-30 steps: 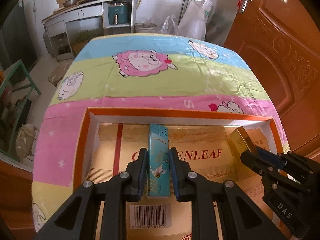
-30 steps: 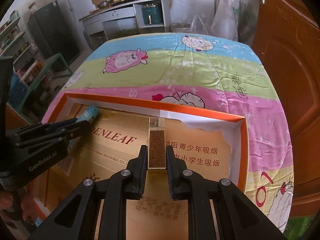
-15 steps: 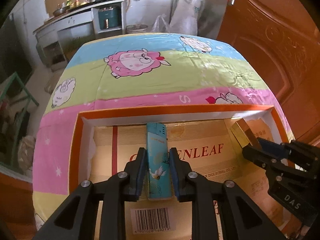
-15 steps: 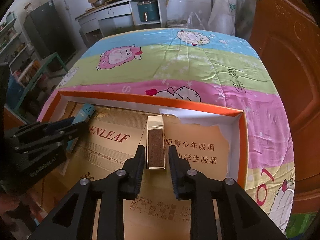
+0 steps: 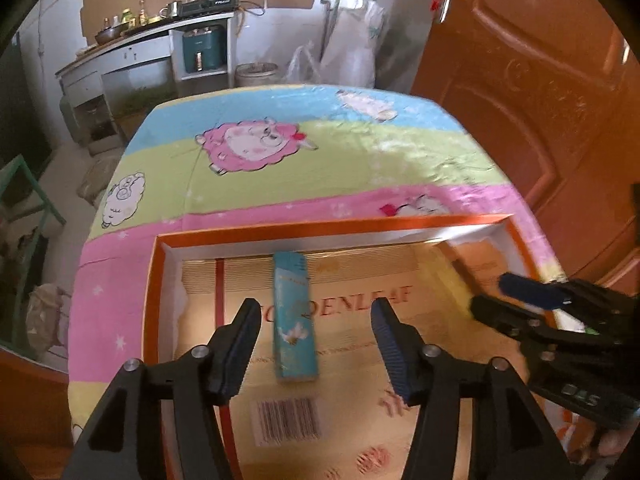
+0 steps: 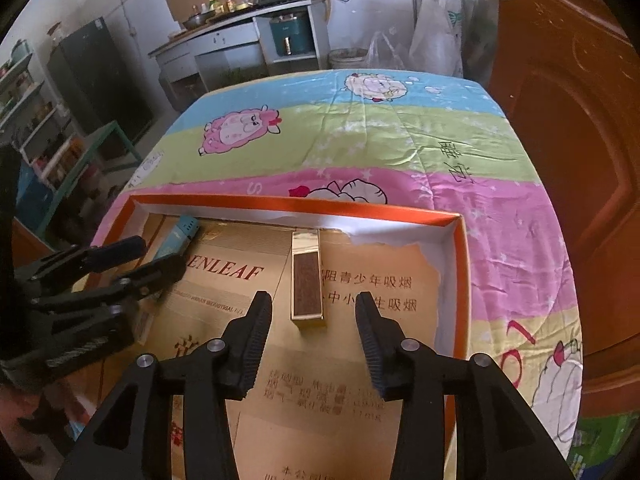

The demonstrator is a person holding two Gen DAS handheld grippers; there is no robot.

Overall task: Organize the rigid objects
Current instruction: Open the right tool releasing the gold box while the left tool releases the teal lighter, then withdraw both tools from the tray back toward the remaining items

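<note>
Left wrist view: the left tool [image 5: 315, 310] stands spread wide, its jaws having just been opening. A second ago they pinched the teal lighter [image 5: 294, 316]; now both pads are clear of it. The lighter lies flat between the jaws, lengthwise along them, on the printed cardboard floor of the orange box [image 5: 154, 280], its far end near the box's far wall. The right tool [image 5: 520, 300] shows to the right of the left one, blurred; the gold lighter seen by its tips a second ago cannot be made out in this view.

In the right wrist view the right tool [image 6: 314, 300] is also parted, its jaws having just been opening, less wide than the left's. A second ago it clamped the gold lighter [image 6: 307, 280]; now gaps show on both sides. That lighter lies flat between and ahead of the fingertips, pointing away toward the far wall. The left tool [image 6: 160, 258] sits to the left, the teal lighter [image 6: 180, 234] poking out beyond its tips. The box rests on a sheep-print quilt [image 6: 360, 140], as before.
</note>
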